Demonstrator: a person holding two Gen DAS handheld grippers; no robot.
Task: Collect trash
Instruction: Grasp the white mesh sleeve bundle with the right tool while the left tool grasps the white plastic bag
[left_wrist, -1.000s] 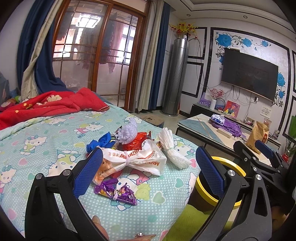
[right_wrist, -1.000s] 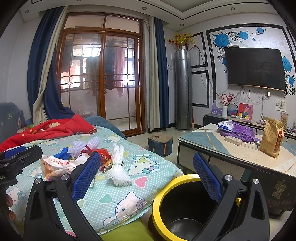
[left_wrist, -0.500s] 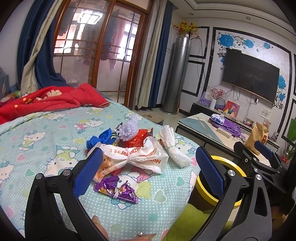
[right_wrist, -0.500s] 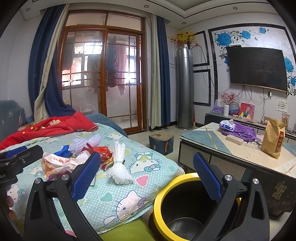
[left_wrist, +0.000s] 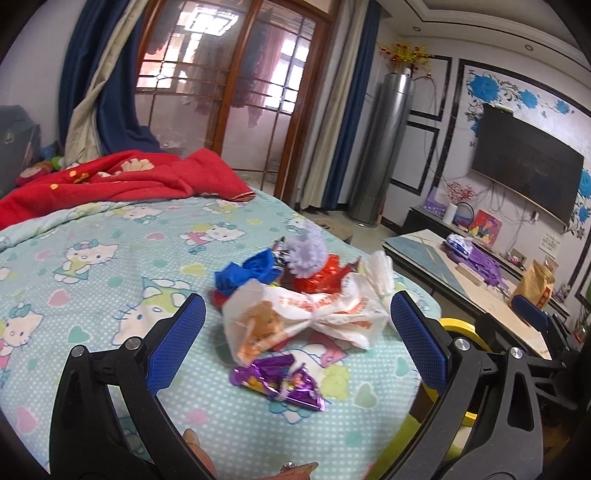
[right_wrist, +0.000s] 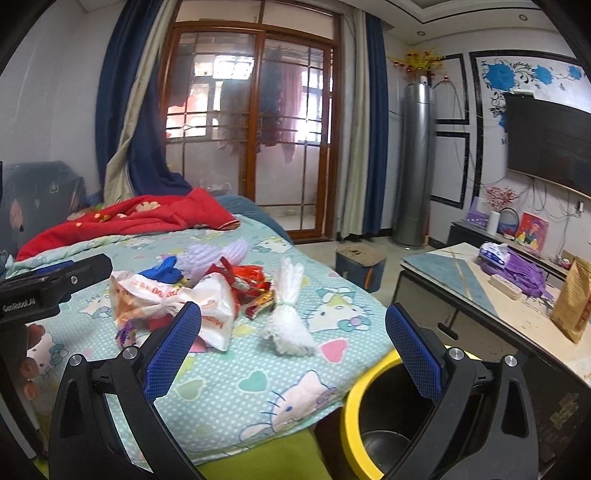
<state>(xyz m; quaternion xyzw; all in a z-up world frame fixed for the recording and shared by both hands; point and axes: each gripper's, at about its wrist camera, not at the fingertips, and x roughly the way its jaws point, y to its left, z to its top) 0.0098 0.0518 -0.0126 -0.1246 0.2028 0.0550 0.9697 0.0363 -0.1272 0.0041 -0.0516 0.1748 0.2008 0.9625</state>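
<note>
A pile of trash lies on the Hello Kitty bedspread (left_wrist: 110, 266): a white and orange plastic bag (left_wrist: 306, 317), a purple wrapper (left_wrist: 280, 380), a blue scrap (left_wrist: 247, 273), a lavender foam net (left_wrist: 306, 254), red wrappers (left_wrist: 321, 277) and a white foam net (right_wrist: 288, 317). My left gripper (left_wrist: 295, 332) is open and empty, just short of the bag and purple wrapper. My right gripper (right_wrist: 291, 347) is open and empty, near the white foam net. A black bin with a yellow rim (right_wrist: 354, 417) stands on the floor by the bed's corner, below the right gripper.
A red blanket (left_wrist: 122, 181) lies at the bed's far end. A low table (right_wrist: 480, 288) with a brown paper bag (right_wrist: 572, 299) and purple items stands to the right. A small box (right_wrist: 360, 262) sits on the floor beyond the bed.
Both grippers have moved left and closer toward the trash pile on the bed. The pile looks larger in both views. Both stay open.
</note>
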